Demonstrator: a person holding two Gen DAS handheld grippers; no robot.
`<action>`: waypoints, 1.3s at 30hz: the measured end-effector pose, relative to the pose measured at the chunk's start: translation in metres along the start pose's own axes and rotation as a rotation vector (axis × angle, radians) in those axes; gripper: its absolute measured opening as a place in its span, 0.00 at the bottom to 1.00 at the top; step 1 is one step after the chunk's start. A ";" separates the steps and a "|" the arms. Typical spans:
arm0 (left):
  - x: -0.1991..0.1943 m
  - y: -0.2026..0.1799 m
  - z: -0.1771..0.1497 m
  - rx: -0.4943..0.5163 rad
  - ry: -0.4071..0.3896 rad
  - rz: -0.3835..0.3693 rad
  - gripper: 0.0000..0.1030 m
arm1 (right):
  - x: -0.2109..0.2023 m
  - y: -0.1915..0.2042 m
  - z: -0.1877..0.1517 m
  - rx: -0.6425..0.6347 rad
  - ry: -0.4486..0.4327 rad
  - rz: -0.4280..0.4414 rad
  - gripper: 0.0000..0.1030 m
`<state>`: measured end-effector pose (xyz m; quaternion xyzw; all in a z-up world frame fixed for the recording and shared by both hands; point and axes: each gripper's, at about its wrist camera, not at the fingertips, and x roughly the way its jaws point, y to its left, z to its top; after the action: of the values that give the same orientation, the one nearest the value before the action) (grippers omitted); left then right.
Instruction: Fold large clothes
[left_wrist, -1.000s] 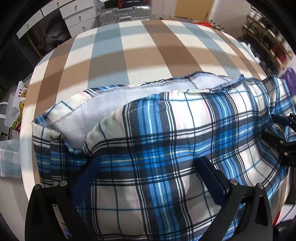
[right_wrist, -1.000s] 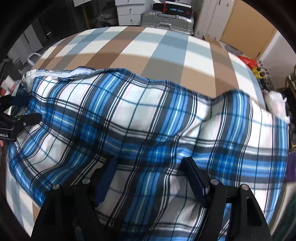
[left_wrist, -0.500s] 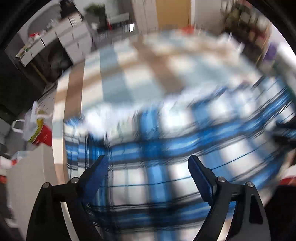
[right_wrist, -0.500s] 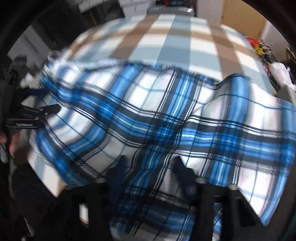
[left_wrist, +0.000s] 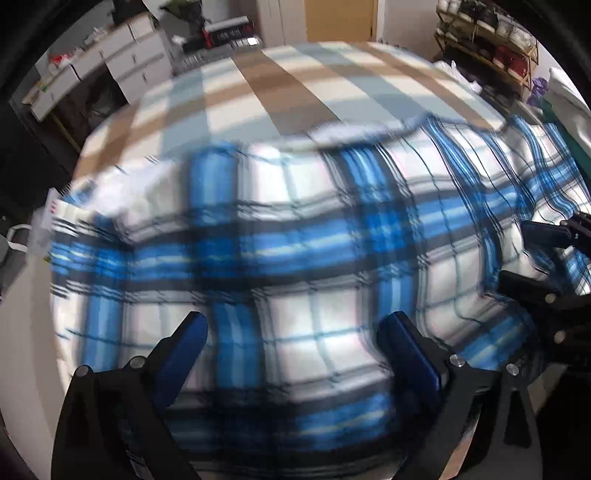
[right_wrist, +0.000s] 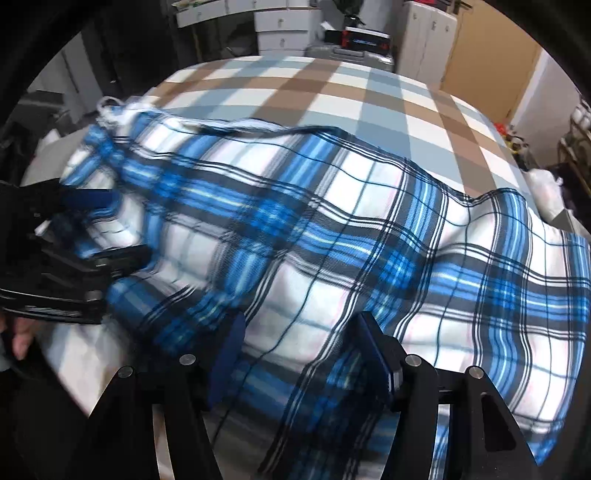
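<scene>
Blue-and-white plaid cloth (left_wrist: 295, 229), a large garment, lies heaped across a surface (left_wrist: 280, 85) covered in brown, grey and white checks. Left wrist view, blurred: the left gripper (left_wrist: 291, 343) hangs over the near part of the cloth, jaws wide and opening, pads clear of the fabric; a pale inner edge shows turned up along the far side. Right wrist view: the right gripper (right_wrist: 303, 350) has a ridge of fabric between its opening jaws, though whether the pads press on it cannot be told. The cloth looks doubled once at most; neat folds and squaring up appear still to come.
</scene>
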<state>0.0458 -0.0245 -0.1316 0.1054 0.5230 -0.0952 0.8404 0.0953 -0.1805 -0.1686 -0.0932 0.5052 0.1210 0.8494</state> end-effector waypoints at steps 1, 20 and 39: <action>0.001 0.007 0.001 -0.017 -0.020 0.016 0.93 | -0.001 0.000 0.004 -0.003 0.001 0.003 0.62; -0.038 0.111 -0.012 -0.464 -0.233 -0.131 0.93 | 0.040 0.055 0.129 -0.464 0.081 0.238 0.23; -0.023 0.107 -0.010 -0.407 -0.174 -0.004 0.93 | 0.085 0.071 0.165 -0.360 0.044 0.001 0.06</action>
<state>0.0556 0.0819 -0.1069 -0.0762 0.4570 0.0021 0.8862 0.2512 -0.0573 -0.1676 -0.2460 0.4937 0.2078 0.8078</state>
